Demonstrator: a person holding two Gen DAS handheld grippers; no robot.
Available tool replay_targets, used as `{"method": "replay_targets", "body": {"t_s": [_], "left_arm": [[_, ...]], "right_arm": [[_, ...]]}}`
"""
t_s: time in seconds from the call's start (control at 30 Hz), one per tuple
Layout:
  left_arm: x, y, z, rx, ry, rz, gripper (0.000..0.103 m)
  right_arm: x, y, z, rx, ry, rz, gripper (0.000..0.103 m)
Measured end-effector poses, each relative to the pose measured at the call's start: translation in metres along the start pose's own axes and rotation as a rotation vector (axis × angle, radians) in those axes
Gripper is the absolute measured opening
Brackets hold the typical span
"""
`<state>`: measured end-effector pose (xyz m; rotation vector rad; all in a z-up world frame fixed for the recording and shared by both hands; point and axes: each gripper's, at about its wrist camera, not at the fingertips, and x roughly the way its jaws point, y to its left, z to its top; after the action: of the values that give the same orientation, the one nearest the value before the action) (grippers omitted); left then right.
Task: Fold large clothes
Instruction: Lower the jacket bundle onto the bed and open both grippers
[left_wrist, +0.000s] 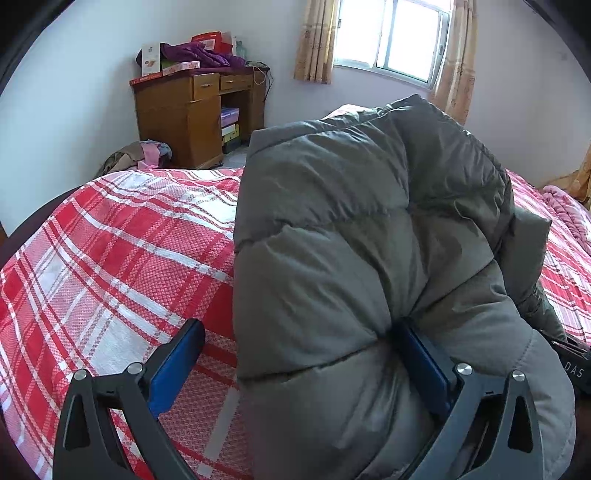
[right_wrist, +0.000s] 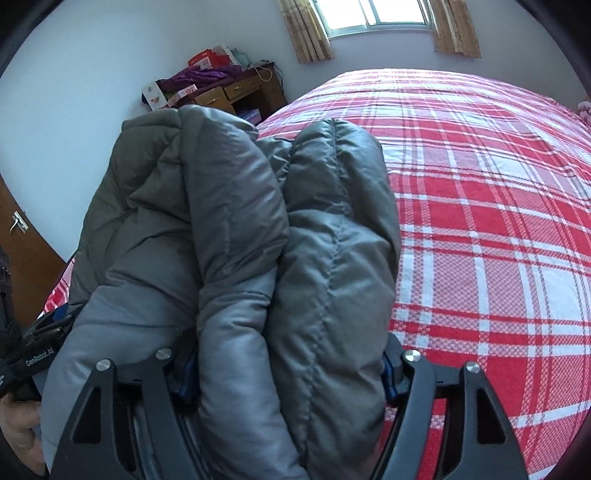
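A grey puffer jacket (left_wrist: 351, 236) is bunched up over the red plaid bed (left_wrist: 110, 258). My left gripper (left_wrist: 295, 365) is open wide. Its left finger (left_wrist: 177, 365) is over the sheet and its right finger (left_wrist: 424, 369) is pressed into the jacket. Padded fabric bulges between them. In the right wrist view the jacket (right_wrist: 240, 240) fills the left and middle. My right gripper (right_wrist: 288, 373) has thick folds of the jacket packed between its fingers, with most of both fingers hidden by fabric. The other gripper's body (right_wrist: 37, 354) shows at the left edge.
The red and white plaid sheet (right_wrist: 480, 221) spreads to the right. A wooden desk (left_wrist: 195, 114) piled with clothes and boxes stands against the far wall. A curtained window (left_wrist: 388, 33) is behind. A pink blanket (left_wrist: 569, 214) lies at the bed's right. A brown door (right_wrist: 22, 236) is at left.
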<state>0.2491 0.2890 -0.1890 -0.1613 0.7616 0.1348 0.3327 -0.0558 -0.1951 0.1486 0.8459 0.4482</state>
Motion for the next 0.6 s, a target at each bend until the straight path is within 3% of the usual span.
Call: {"method": "replay_targets", "body": {"t_s": [0.1,0.17,0.33,0.43,0.6], "left_arm": [[-0.017,-0.005,0.005,0.023,0.001,0.07,0.102],[-0.045,-0.011,0.009,0.053,-0.063,0.091,0.102],[-0.106,-0.02,0.012,0.051,-0.11,0.062,0.102],[-0.159,-0.027,0.008,0.062,-0.198,0.039,0.102],[-0.22,-0.035,0.003,0.066,-0.309,0.017,0.102]], "right_arm": [[-0.003,0.006,0.001,-0.011,-0.001,-0.023,0.074],[-0.017,0.013,0.006,-0.027,-0.018,-0.063,0.077],[-0.066,0.036,0.014,-0.06,-0.106,-0.071,0.088],[-0.109,0.055,0.011,-0.104,-0.127,-0.132,0.088],[-0.189,0.086,-0.007,-0.168,-0.273,-0.13,0.096]]}}
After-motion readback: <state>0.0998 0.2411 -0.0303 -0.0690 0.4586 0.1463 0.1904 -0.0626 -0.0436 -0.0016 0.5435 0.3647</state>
